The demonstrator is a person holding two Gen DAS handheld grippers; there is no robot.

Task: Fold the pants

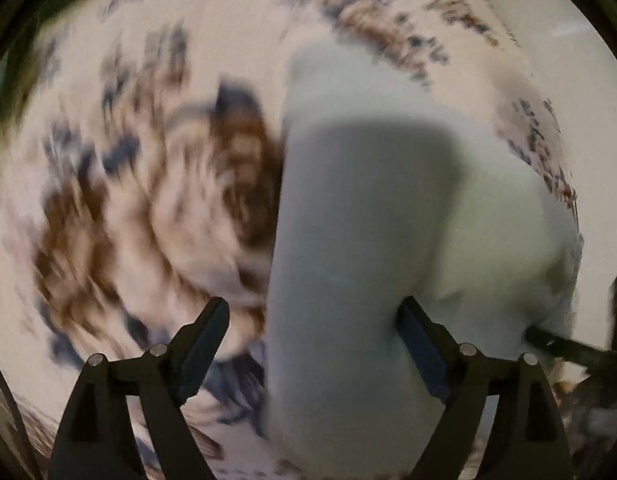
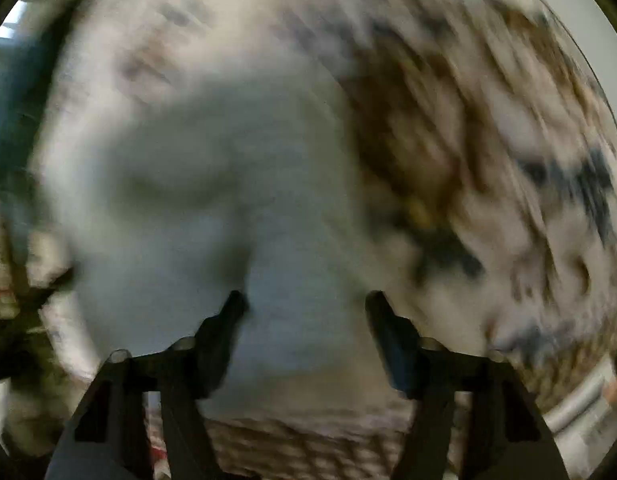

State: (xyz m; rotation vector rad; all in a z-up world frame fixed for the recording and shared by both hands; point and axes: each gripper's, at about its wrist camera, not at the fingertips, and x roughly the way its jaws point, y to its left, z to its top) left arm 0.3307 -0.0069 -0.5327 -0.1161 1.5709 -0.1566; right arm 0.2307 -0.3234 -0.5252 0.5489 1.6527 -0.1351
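Pale folded pants [image 1: 372, 216] beyond left gripper [image 1: 312, 308], fingers wide and empty, right gripper [image 2: 306, 300] fingers apart over them, patterned cover [image 1: 140, 184] beneath

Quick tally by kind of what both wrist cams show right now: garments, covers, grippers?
Pale pants: 1
Patterned brown-and-blue cover under them: 1
Grippers: 2, the left gripper and the right gripper, both open with nothing pinched
Total: 4
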